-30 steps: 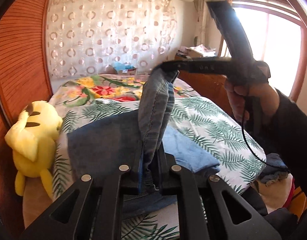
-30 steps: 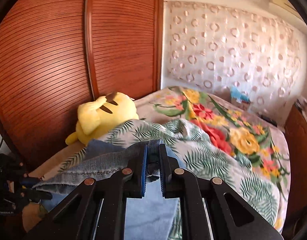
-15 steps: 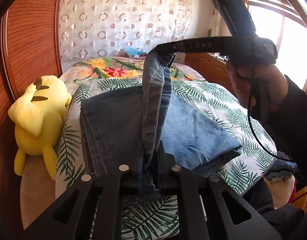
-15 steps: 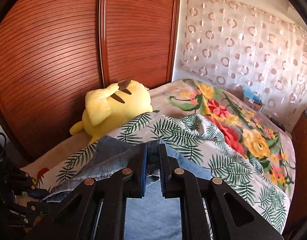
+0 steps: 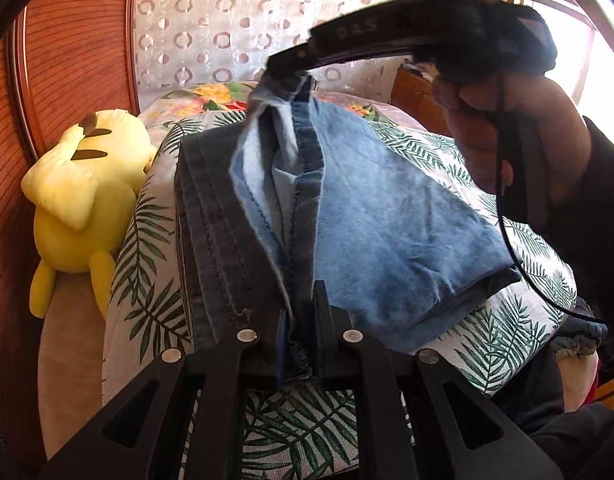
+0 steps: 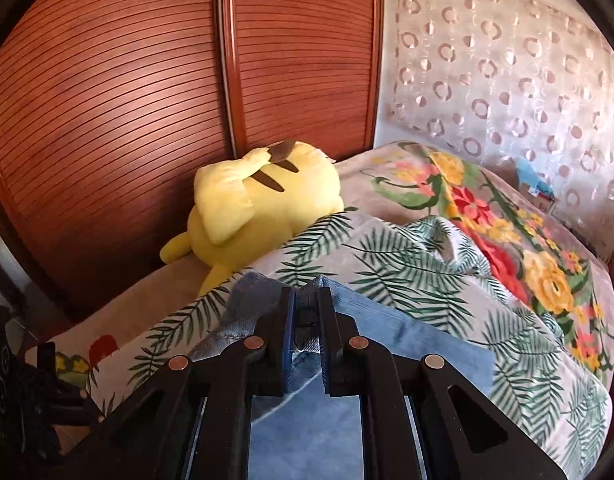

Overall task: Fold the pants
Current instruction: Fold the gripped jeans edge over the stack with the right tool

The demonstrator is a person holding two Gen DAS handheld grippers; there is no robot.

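Observation:
Blue denim pants [image 5: 387, 216] lie partly folded on the leaf-print bedspread [image 5: 147, 280]. Their darker outer side [image 5: 211, 216] shows at the left, the paler inner side at the right. My left gripper [image 5: 299, 312] is shut on the near end of a raised fold. My right gripper [image 5: 287, 72], held by a hand [image 5: 507, 128], pinches the far end of the same fold. In the right wrist view my right gripper [image 6: 305, 308] is shut on the denim edge [image 6: 263, 304], low over the bed.
A yellow plush toy [image 5: 83, 192] lies at the bed's left edge against a slatted wooden wardrobe door [image 6: 127, 100]. A floral blanket [image 6: 507, 232] covers the far bed. A patterned curtain [image 5: 235, 24] hangs behind. Dark clothes [image 5: 579, 336] sit off the bed's right side.
Both grippers have sunk toward the bed with the fold between them. The right gripper has travelled toward the plush toy's side, and more pale denim now lies flat on the bedspread.

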